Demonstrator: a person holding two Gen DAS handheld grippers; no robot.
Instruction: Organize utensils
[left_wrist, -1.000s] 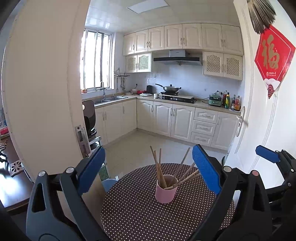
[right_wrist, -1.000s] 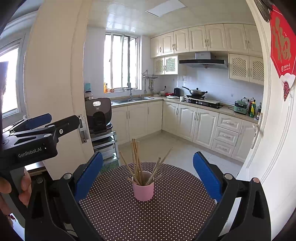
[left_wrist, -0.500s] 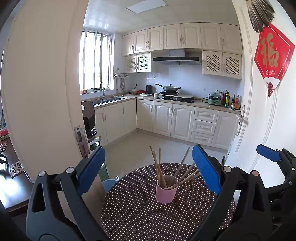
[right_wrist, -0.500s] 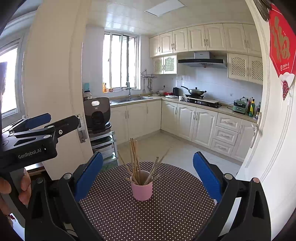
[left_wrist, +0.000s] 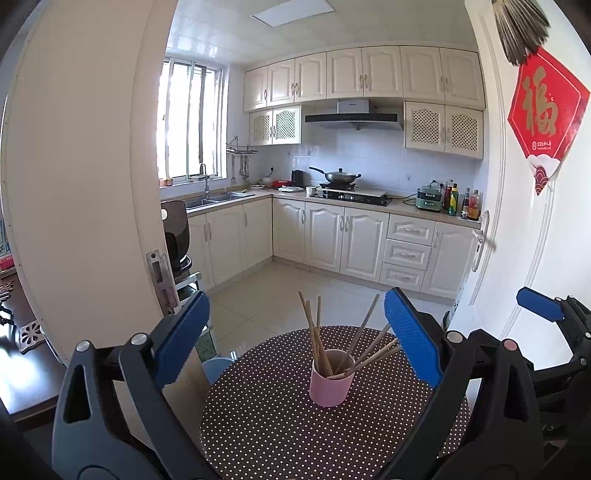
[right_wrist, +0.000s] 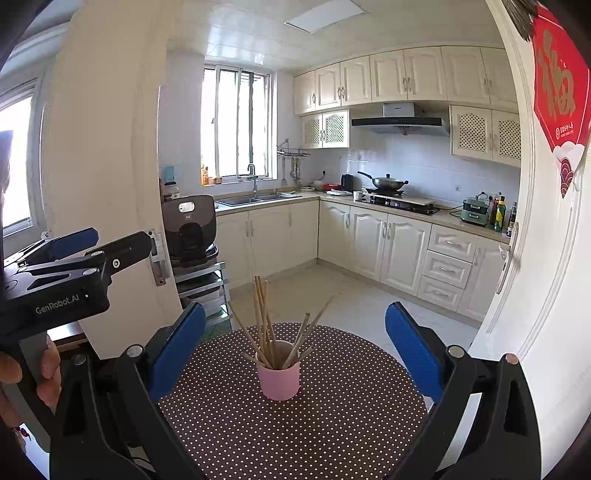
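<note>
Round table (left_wrist: 266, 424) with a brown, white-dotted cloth stands at the kitchen doorway. A pink cup (left_wrist: 330, 382) sits upright on it, nearer the far edge than the near one. The cup holds a bundle of wooden chopsticks (left_wrist: 314, 332), fanned out: some near vertical on one side, others leaning well over the rim on the other. Left gripper (left_wrist: 295, 339): jaws spread wide, blue pads (left_wrist: 181, 339) well apart, nothing between them; it hangs over the near side of the table and points at the cup, not touching it. Right gripper (right_wrist: 295, 347): likewise wide open and empty, pads (right_wrist: 413, 354) clear of the cup on both sides, aimed at the cup from slightly further right. In the right wrist view the left gripper's body shows at the left edge, with a hand (right_wrist: 22, 376) wrapped round its handle. The two tools sit side by side, apart from each other. Behind the table: tiled floor, cream cabinets (left_wrist: 343, 240), a wok (left_wrist: 338, 176) on the hob, a sink (left_wrist: 218, 197) under the window. A red paper decoration (left_wrist: 546, 110) hangs on the open door at right.
</note>
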